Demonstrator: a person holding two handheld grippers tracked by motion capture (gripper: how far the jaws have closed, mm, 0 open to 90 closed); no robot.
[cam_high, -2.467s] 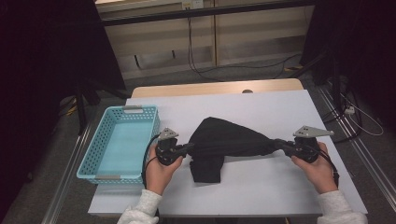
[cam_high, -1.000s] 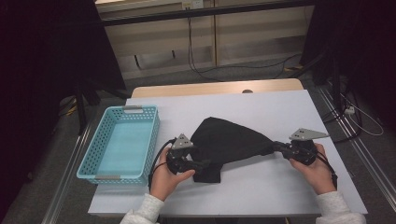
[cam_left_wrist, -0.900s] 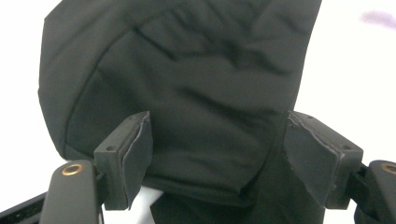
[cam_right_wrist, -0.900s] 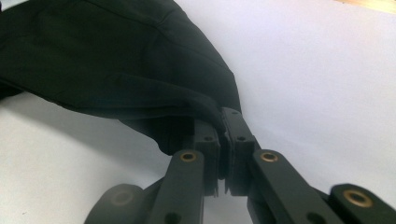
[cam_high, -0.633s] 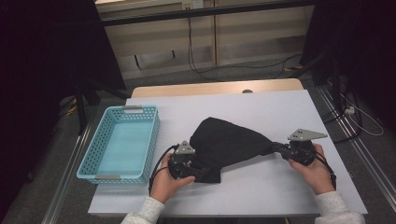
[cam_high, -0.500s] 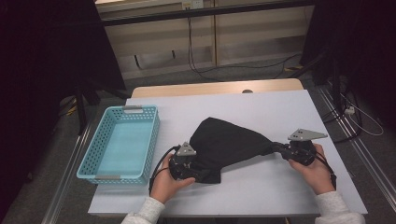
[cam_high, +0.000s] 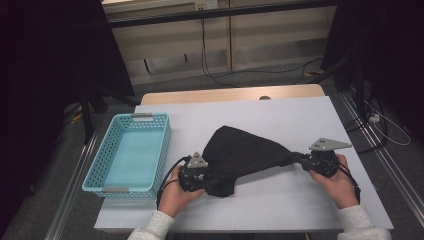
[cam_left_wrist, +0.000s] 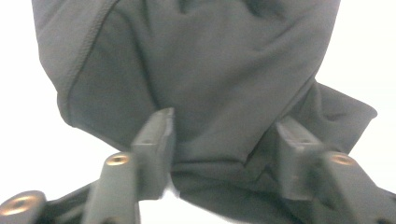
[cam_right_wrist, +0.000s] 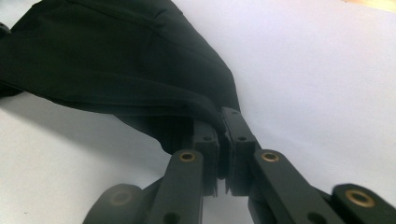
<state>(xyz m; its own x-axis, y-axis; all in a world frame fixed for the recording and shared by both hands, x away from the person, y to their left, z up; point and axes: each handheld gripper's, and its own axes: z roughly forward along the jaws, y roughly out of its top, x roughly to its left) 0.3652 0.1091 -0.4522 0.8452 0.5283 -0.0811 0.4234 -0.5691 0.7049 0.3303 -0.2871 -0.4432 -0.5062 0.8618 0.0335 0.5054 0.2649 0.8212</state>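
Between our right gripper's (cam_right_wrist: 223, 140) pinched jaws sits a corner of the black garment (cam_high: 245, 155), spread mid-table. Our left gripper (cam_left_wrist: 224, 135) is spread wide over its folded edge, which hides the table beneath. Left of us stands a turquoise basket (cam_high: 102, 165).

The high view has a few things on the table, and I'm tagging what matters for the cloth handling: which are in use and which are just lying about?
In use:
black cloth
left gripper, jaws open
right gripper, shut on the cloth's corner

Lying about:
blue basket, nothing in it
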